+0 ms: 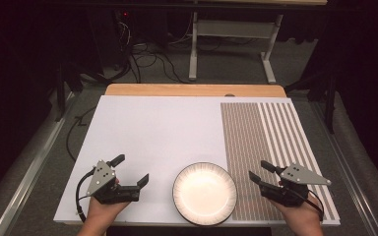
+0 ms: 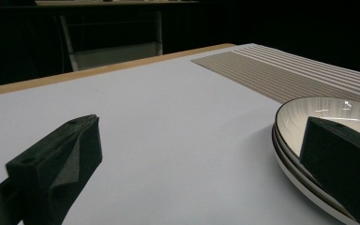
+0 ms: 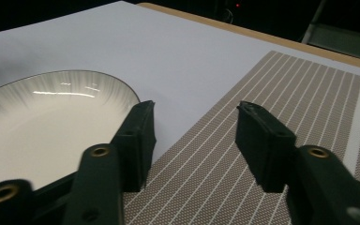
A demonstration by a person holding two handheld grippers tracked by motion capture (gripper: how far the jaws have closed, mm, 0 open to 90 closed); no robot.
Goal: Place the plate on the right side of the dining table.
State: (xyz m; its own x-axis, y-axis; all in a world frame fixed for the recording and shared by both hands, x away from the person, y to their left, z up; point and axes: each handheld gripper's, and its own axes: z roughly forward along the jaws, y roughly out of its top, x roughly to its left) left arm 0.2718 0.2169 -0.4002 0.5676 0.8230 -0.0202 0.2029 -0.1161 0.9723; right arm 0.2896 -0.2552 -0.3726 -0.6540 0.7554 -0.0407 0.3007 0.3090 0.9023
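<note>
A white plate [image 1: 204, 192] with a dark ribbed rim lies at the front middle of the white board [image 1: 157, 128]. My left gripper [image 1: 131, 170] rests to its left, jaws wide open and empty; in the left gripper view the plate [image 2: 328, 117] looks like two stacked plates beside the right jaw. My right gripper [image 1: 260, 172] sits to the plate's right over the striped placemat [image 1: 270, 142], jaws partly apart with nothing between them. In the right gripper view the plate [image 3: 42, 122] lies left of the gripper [image 3: 194, 119], with only the placemat [image 3: 281, 93] in the gap.
The striped brown-and-white placemat covers the right part of the board. A wooden table edge [image 1: 195, 89] runs along the far side. Beyond it stand a white desk frame [image 1: 231, 44] and cables [image 1: 147, 59] on the floor.
</note>
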